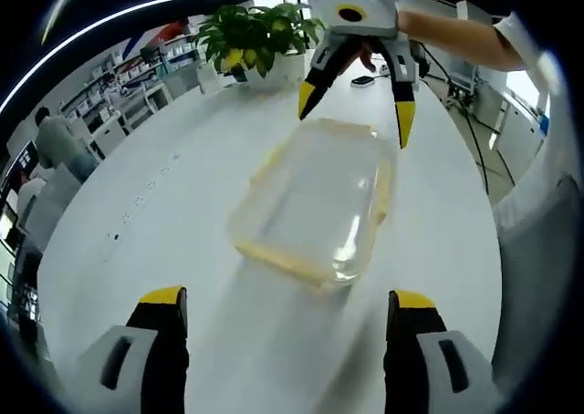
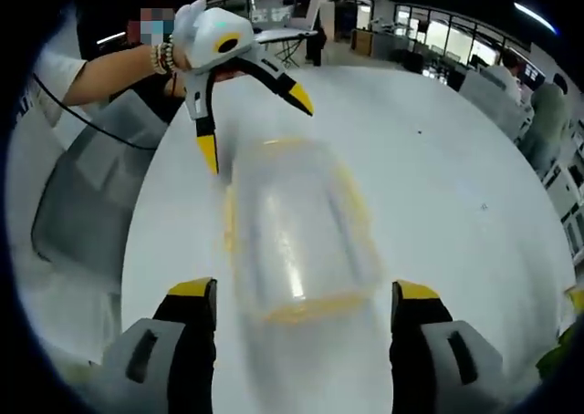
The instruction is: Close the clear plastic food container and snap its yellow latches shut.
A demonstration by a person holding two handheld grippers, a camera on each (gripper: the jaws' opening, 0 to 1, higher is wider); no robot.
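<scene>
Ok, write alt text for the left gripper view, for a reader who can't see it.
A clear plastic food container with yellow edging sits on a white table, between the open left gripper at the bottom and the open right gripper reaching in from the far side. A potted plant stands behind.

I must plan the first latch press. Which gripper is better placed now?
Hard to call: the left gripper and right gripper are open at opposite ends of the container. Perhaps right, since its view looks more centered.
</scene>
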